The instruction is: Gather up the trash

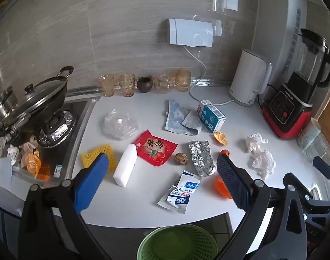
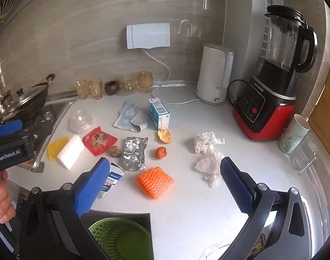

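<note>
Crinkled shiny foil (image 2: 135, 154), matt white counter (image 2: 197, 205)

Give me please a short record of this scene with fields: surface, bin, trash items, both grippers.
surface: white countertop
bin: green basket, below the counter edge, looks empty
trash items: red wrapper, foil piece, alcohol wipe packet, crumpled tissues, orange foam net, milk carton
left gripper: open, holds nothing
right gripper: open, holds nothing

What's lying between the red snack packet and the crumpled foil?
A small brown lump, maybe a nut or pit, sits between the red packet and the foil. The right wrist view shows it best.
</note>
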